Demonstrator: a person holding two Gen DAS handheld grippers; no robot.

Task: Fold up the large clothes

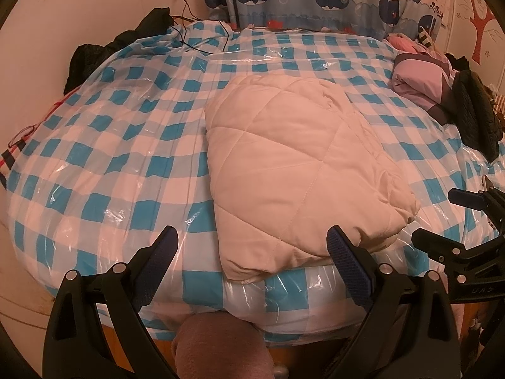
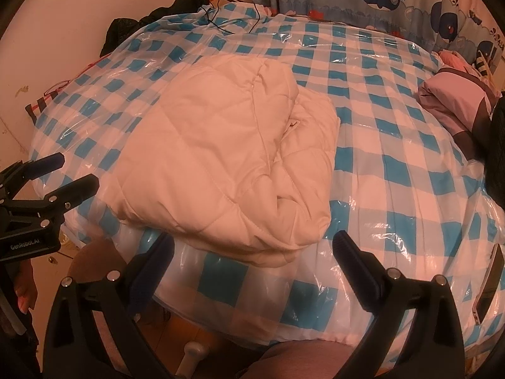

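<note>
A cream quilted padded garment (image 1: pixel 293 164) lies folded into a thick bundle on the bed, near its front edge; it also shows in the right wrist view (image 2: pixel 227 158). My left gripper (image 1: pixel 252 240) is open and empty, held just before the bundle's near left corner. My right gripper (image 2: pixel 252 246) is open and empty, held before the bundle's near right corner. The right gripper shows at the right edge of the left wrist view (image 1: pixel 448 218), and the left gripper shows at the left edge of the right wrist view (image 2: pixel 74 172). Neither gripper touches the garment.
The bed (image 1: pixel 126 145) has a blue and white checked cover under clear plastic. Folded pink and grey clothes (image 1: pixel 423 79) and a dark garment (image 1: pixel 476 113) lie at the right. Black clothing (image 1: pixel 94 50) and cables lie at the back left. A phone (image 2: pixel 489 287) lies at the bed's right front.
</note>
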